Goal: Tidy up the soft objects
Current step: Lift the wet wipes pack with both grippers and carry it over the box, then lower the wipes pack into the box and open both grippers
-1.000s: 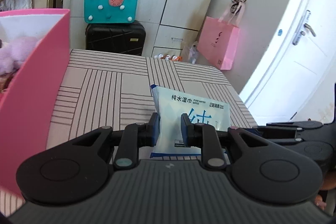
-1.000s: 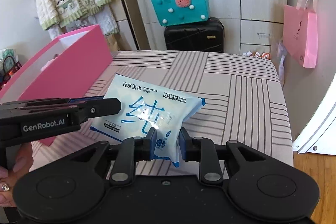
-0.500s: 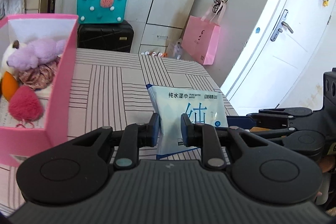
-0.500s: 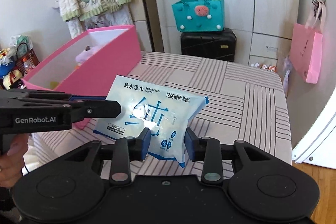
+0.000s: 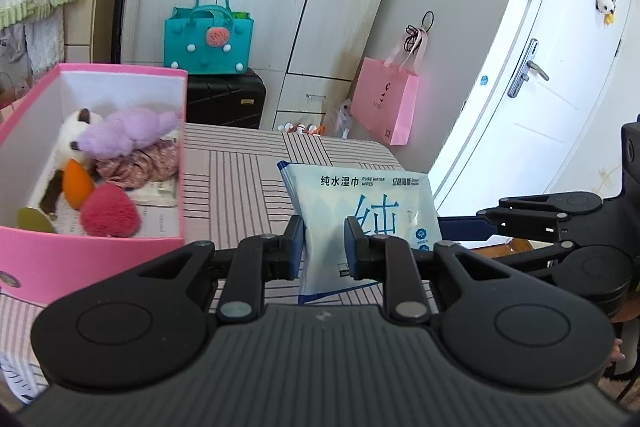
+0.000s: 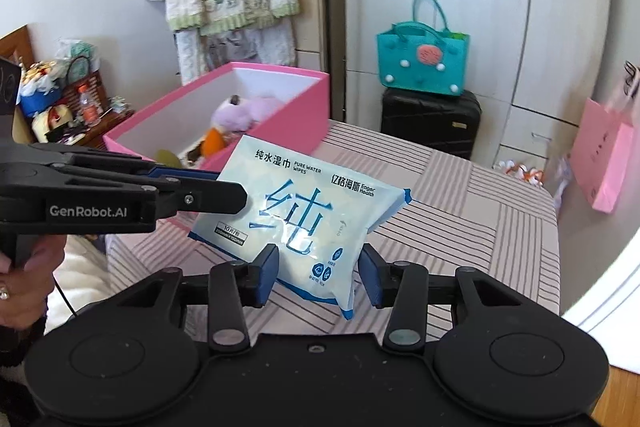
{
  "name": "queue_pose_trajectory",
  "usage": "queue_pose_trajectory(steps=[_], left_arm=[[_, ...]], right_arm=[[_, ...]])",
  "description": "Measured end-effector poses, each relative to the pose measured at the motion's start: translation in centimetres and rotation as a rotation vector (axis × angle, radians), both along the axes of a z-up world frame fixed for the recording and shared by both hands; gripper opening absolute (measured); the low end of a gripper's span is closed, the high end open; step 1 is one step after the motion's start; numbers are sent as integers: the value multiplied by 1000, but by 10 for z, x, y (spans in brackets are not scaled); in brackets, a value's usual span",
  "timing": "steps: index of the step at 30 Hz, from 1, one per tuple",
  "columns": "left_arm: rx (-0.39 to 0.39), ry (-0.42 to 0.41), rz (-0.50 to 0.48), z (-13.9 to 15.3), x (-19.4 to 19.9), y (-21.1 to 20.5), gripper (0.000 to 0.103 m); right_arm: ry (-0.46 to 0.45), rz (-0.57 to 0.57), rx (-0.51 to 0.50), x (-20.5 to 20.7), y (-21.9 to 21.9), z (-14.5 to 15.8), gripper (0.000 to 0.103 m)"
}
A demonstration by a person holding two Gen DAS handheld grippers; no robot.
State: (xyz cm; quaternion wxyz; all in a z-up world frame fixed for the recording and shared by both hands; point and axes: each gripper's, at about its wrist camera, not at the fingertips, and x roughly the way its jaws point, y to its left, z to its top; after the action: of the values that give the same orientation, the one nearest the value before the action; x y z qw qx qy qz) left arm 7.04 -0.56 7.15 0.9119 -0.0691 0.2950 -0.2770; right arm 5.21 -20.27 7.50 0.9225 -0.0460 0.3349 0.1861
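left hand-held gripper (image 5: 323, 242) clamped on the glossy, crinkly wipes pack (image 6: 304, 215); right hand-held gripper (image 6: 318, 277) jaws just opened, pads off it, fuzzy plushies in pink box (image 5: 92, 251)

wipes pack (image 6: 298, 215): 1, centre frame
pink box (image 5: 100, 251): 1, at 9 o'clock of the pack
soft toys in box: about 4 visible (purple plush (image 5: 124, 133), red pom (image 5: 110, 211)); pile overlaps, exact count unclear
grippers: 2
teal bag (image 6: 424, 63): 1, at 1 o'clock
suitcase (image 6: 430, 121): 1
pink paper bag (image 5: 386, 105): 1
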Motion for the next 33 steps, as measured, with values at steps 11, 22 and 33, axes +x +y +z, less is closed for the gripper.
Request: queue_pose_trajectory(steps=[11, 22, 33], left_arm=[[22, -68, 44, 27, -16, 44, 20], [43, -99, 132, 57, 8, 92, 20], [112, 47, 232, 35, 83, 130, 20]], right_arm=[[-71, 88, -5, -4, 42, 33, 53], [-129, 174, 32, 48, 91, 56, 53], [15, 210, 57, 123, 132, 28, 28]])
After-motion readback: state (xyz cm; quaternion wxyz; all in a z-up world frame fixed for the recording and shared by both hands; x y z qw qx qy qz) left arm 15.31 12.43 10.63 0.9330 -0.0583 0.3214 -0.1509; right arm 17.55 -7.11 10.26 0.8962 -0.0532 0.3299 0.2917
